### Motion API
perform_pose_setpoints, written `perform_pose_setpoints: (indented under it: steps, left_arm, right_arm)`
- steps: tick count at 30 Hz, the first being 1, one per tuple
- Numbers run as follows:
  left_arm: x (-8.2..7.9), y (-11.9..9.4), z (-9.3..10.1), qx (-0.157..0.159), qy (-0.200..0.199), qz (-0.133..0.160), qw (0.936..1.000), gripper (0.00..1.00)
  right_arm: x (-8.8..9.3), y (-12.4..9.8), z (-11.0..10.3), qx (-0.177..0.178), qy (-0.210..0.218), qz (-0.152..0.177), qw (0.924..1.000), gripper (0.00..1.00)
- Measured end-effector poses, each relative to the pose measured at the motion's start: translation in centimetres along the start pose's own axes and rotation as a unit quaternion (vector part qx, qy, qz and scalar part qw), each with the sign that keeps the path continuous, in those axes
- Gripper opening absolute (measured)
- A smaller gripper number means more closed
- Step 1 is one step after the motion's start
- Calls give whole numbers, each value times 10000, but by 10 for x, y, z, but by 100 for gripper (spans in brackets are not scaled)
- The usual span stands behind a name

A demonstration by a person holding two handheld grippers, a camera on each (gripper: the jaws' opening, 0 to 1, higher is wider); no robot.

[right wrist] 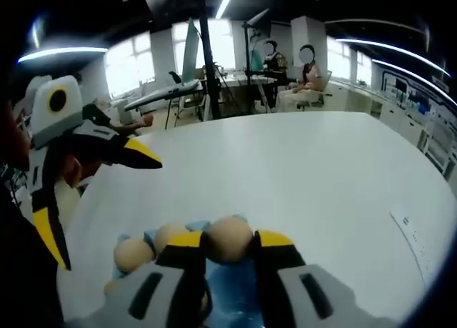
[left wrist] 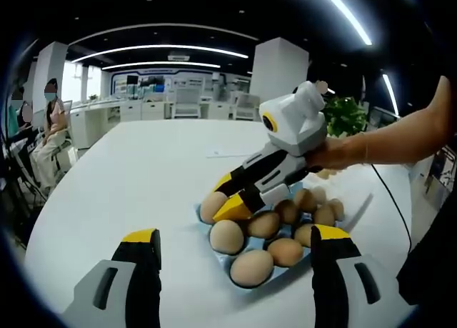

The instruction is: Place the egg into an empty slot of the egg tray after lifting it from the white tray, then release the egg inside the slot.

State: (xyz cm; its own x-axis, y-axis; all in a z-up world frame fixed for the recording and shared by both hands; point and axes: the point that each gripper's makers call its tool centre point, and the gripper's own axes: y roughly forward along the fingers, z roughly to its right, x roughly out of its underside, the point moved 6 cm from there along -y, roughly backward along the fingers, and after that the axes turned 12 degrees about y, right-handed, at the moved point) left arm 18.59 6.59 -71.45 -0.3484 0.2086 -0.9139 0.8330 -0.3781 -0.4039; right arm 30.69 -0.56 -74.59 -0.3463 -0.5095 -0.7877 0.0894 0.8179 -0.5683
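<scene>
Presently we find the right gripper (right wrist: 230, 251), grey-bodied with yellow-tipped jaws, closed on a pale brown egg (right wrist: 229, 237); in the right gripper view the egg sits squarely between the two jaws, directly above the light blue moulded egg tray (right wrist: 235, 299). In the left gripper view the same right gripper (left wrist: 227, 194) reaches in from the right, its tips down at the far left corner of the egg tray (left wrist: 214, 240), among the other brown eggs (left wrist: 251, 266) already seated there. We judge the lift from the white tray done and the egg brought to the tray. We cannot tell whether it is fully seated in a slot. What remains, in our judgement, is to settle it and let the jaws part. The left gripper (left wrist: 232, 246) hovers at the near side of the tray, jaws wide apart, carrying nothing. The round white table (left wrist: 143, 171) beneath is otherwise bare nearby.
</scene>
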Motion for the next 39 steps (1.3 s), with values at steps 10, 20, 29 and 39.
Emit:
perform_pose_setpoints:
  steps: [10,20,29,39]
  left_arm:
    - [-2,2,4,49,60,-1,10000,87]
    - [-3,1,4,54,106,-15,9999,87]
    - [-5,3,6,99,121,22,9999,87]
    - [-6,0,8,117,156,18,9998,87]
  right_arm:
    - [3,-8,1,64,-30,-15,10000,27]
    - [4,-43,10,351,297,484,9978,27]
    - [29,-123,42,1421,876,1159,9791,26]
    - [71,-193,58,2415,999,1355,9557,26]
